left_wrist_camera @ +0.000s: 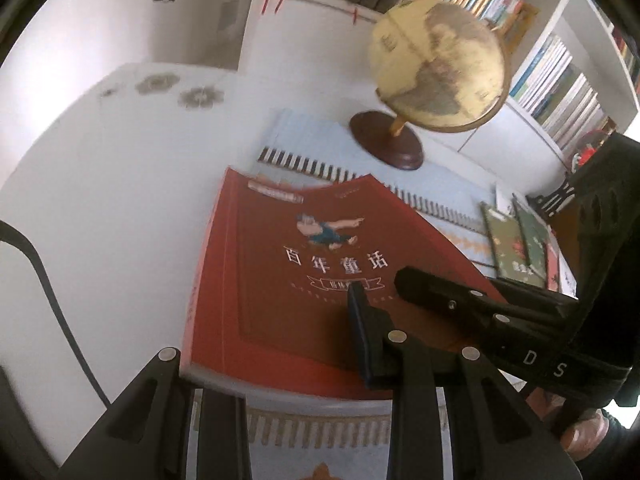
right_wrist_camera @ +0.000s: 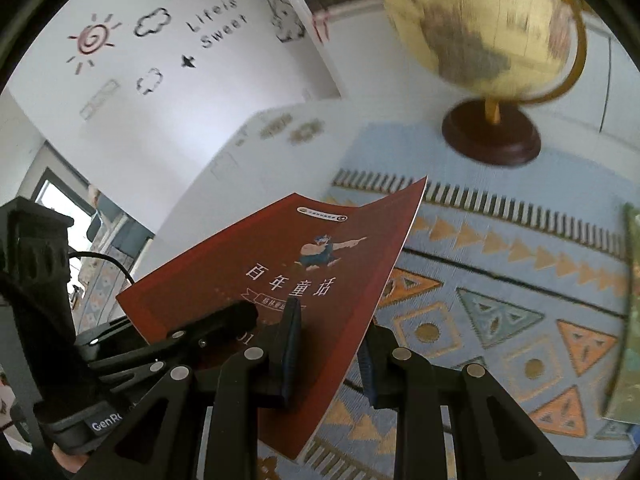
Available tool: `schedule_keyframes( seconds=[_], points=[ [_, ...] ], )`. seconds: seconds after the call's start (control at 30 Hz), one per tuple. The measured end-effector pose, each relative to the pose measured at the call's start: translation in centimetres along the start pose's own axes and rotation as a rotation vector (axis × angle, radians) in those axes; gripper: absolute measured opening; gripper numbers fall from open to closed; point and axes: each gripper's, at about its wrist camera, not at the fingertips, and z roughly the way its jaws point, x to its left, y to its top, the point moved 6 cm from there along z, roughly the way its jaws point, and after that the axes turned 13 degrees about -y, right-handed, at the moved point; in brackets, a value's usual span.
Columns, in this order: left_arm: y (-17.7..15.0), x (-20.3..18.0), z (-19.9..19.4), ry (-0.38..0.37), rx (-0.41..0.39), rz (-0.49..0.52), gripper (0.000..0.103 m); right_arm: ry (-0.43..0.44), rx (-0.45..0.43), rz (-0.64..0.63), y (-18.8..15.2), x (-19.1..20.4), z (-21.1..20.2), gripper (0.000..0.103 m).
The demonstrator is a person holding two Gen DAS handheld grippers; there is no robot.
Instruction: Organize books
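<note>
The right gripper (right_wrist_camera: 328, 344) is closed on the near right edge of a red book (right_wrist_camera: 280, 280): one blue-padded finger lies on the cover below the white title, the other sits under the edge, so the book is pinched between them. The left gripper (left_wrist_camera: 276, 344) grips the same red book (left_wrist_camera: 304, 280) from the other side. Its right finger presses on the cover near the ribbon emblem, and the left finger is hidden beneath the book's lower left corner, so both grippers are clamped on it at a narrow opening. In the left wrist view the right gripper (left_wrist_camera: 404, 280) reaches in from the right, its black finger lying across the cover just beside the left one; a person's fingertips (left_wrist_camera: 580, 436) show on its handle at the lower right.

The book is held off the surface, tilted, with its far corner curling upward (clearest in the right wrist view). Below it lies a pale blue patterned cloth (right_wrist_camera: 500, 280) with orange triangles and a dark fringe, spread over a white table (left_wrist_camera: 100, 200). Farther back on the cloth stands a yellowish globe (left_wrist_camera: 436, 68) on a dark round wooden base. Two green books (left_wrist_camera: 516, 244) lie near the cloth's right edge. Behind, white bookshelves (left_wrist_camera: 560, 80) hold rows of upright books, and the wall (right_wrist_camera: 160, 60) carries cloud and sun decals.
</note>
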Motion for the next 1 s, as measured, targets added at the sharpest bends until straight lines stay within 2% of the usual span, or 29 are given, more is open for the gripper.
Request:
schedule_keyframes(
  seconds=[0.17,0.27,0.37,0.47,0.53,0.63,0.73,0.83,0.9,0.97,1.0],
  points=[
    [-1.2,1.2,0.8,-0.037,0.029,-0.035,0.026,-0.014,0.027,-0.003,-1.0,0.2,1.1,0.026],
    [-2.2,1.9,1.6,-0.052,0.074,-0.065,0.026,-0.013,0.077,0.009,-1.8,0.2,2.5,0.027],
    [-3.4,2.3,2.1,-0.048,0.113,-0.083,0.031,-0.014,0.13,0.043,-2.9,-0.2,3.8,0.027],
    [-4.6,2.5,2.2,-0.034,0.148,-0.099,0.037,-0.054,0.168,0.058,-3.8,-0.8,4.4,0.035],
    [-5.6,3.2,2.0,-0.016,0.178,-0.124,0.047,-0.073,0.217,0.064,-4.6,-1.4,4.8,0.037],
    [-7.2,4.5,1.3,0.025,0.205,-0.173,0.048,-0.072,0.208,0.09,-5.5,-2.4,3.9,0.037],
    [-8.5,4.9,-0.3,0.066,0.19,-0.188,0.052,-0.072,0.191,0.124,-6.2,-3.5,2.5,0.037],
    [-9.3,3.9,-2.4,0.155,0.166,-0.116,0.052,-0.105,0.158,0.143,-6.9,-4.5,0.3,0.039],
    [-9.2,2.1,-3.7,0.214,0.136,-0.021,0.052,-0.123,0.112,0.169,-7.1,-5.4,-1.9,0.047],
    [-8.6,-0.8,-5.0,0.238,0.098,0.07,0.052,-0.14,0.052,0.196,-7.5,-6.2,-4.5,0.054],
    [-8.2,-2.6,-5.5,0.235,0.075,0.108,0.052,-0.153,0.027,0.202,-7.6,-6.5,-5.7,0.055]
  ],
)
